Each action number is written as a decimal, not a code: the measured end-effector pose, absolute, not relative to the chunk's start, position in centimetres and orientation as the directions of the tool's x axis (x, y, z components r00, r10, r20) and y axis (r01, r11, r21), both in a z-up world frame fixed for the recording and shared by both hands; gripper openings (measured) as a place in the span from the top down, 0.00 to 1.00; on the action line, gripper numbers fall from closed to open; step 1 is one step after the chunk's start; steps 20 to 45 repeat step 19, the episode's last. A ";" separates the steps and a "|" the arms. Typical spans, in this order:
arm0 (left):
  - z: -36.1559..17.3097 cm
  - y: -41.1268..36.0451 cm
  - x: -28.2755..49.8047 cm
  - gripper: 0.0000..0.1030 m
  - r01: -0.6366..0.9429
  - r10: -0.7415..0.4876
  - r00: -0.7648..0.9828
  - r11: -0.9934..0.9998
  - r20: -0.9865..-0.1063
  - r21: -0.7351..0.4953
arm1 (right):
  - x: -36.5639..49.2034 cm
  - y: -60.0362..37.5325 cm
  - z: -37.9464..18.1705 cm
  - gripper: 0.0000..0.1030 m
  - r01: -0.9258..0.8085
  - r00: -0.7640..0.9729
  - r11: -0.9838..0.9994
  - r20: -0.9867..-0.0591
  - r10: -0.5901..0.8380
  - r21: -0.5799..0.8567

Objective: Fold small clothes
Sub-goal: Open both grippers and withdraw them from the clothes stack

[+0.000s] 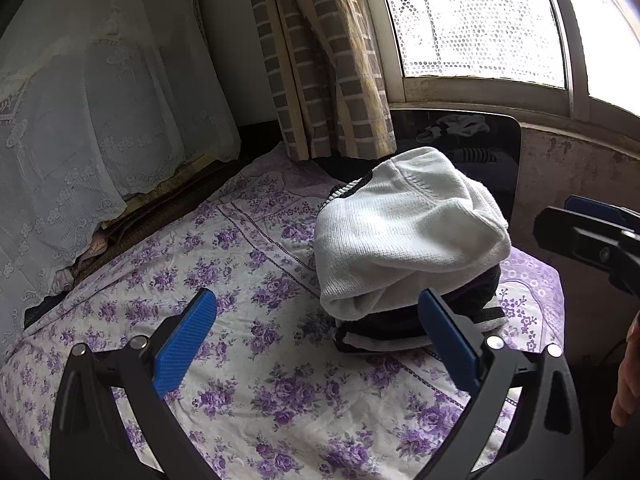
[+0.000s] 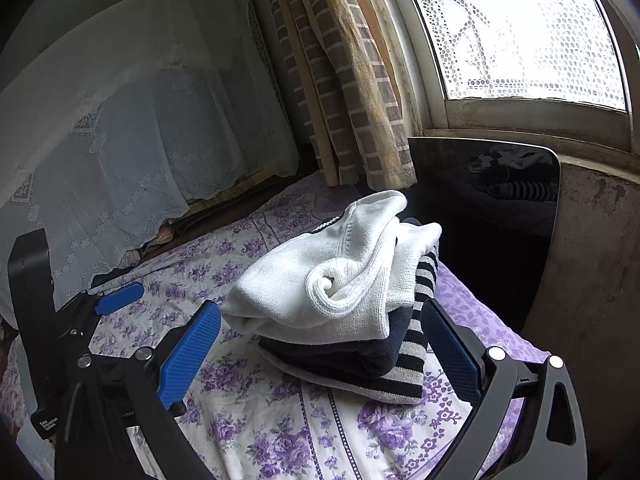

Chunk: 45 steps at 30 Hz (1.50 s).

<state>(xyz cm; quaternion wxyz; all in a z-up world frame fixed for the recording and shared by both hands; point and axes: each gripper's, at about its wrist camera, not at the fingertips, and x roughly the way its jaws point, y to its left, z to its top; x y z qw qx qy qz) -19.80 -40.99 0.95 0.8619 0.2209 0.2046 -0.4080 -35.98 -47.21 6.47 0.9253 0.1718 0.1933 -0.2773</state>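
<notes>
Both grippers spread wide, holding nothing, low over the bed.
The left gripper and right gripper point at the stacked clothes on the floral sheet.

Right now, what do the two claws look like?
Both look alike. The left claw has black arms shaped like a V, silver round bolts, and blue pads with a bumpy grid. The right claw matches it. A small white label sits on the left claw's black body.
</notes>
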 end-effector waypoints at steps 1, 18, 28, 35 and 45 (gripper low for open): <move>1.0 -41.0 -19.8 0.05 0.794 -0.614 0.582 0.570 -0.534 0.210 | -36.0 -47.2 6.5 0.03 0.579 0.772 0.787 -0.452 -0.447 0.211; 1.2 -40.5 -20.5 0.05 0.793 -0.620 0.589 0.566 -0.519 0.225 | -36.5 -46.8 6.9 0.03 0.577 0.781 0.785 -0.432 -0.451 0.224; 1.2 -40.4 -20.5 0.05 0.792 -0.618 0.591 0.565 -0.518 0.229 | -36.4 -46.6 6.9 0.03 0.576 0.781 0.787 -0.432 -0.451 0.221; 1.2 -40.4 -20.5 0.05 0.792 -0.618 0.591 0.565 -0.518 0.229 | -36.4 -46.6 6.9 0.03 0.576 0.781 0.787 -0.432 -0.451 0.221; 1.2 -40.4 -20.5 0.05 0.792 -0.618 0.591 0.565 -0.518 0.229 | -36.4 -46.6 6.9 0.03 0.576 0.781 0.787 -0.432 -0.451 0.221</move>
